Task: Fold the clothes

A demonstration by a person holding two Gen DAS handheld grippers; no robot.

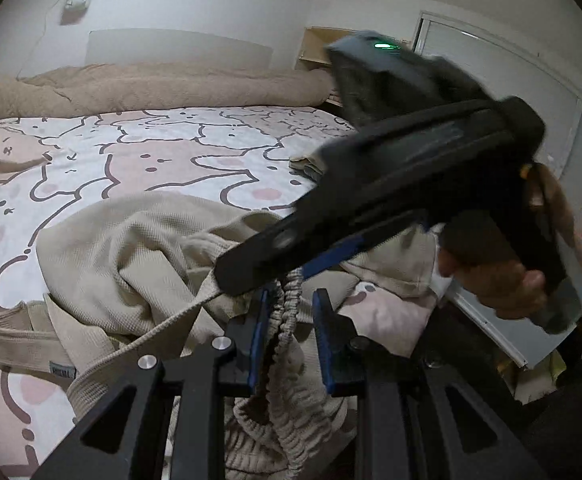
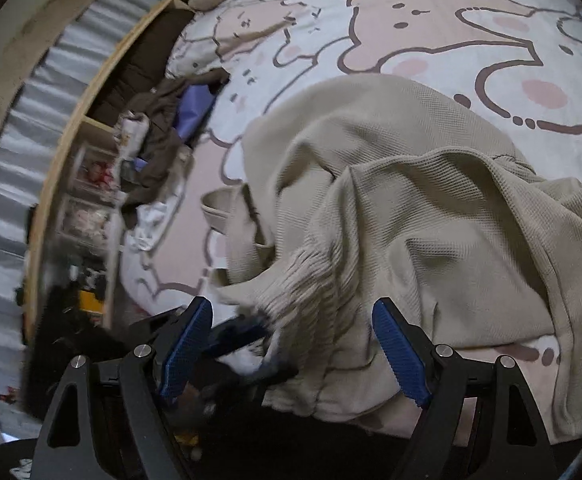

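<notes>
**Beige garment still unfolded on bed**

A crumpled beige garment (image 1: 139, 256) lies on the cartoon-print bed (image 1: 163, 160). The left gripper (image 1: 291, 344), fingers narrow, straddles its ribbed hem; the right gripper (image 2: 295, 348) hangs wide above a cuff. Folding appears barely begun.

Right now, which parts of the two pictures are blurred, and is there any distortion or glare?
Left wrist view: the other black claw with blue pads, crossing the frame, is motion-smeared; its green light glows, and the beige waffle-knit garment stays sharp. Right wrist view: the wooden shelf at left is streaked, the garment's ribbed cuff is sharp. Both views: fisheye bending, dark corners, no strong glare.
</notes>
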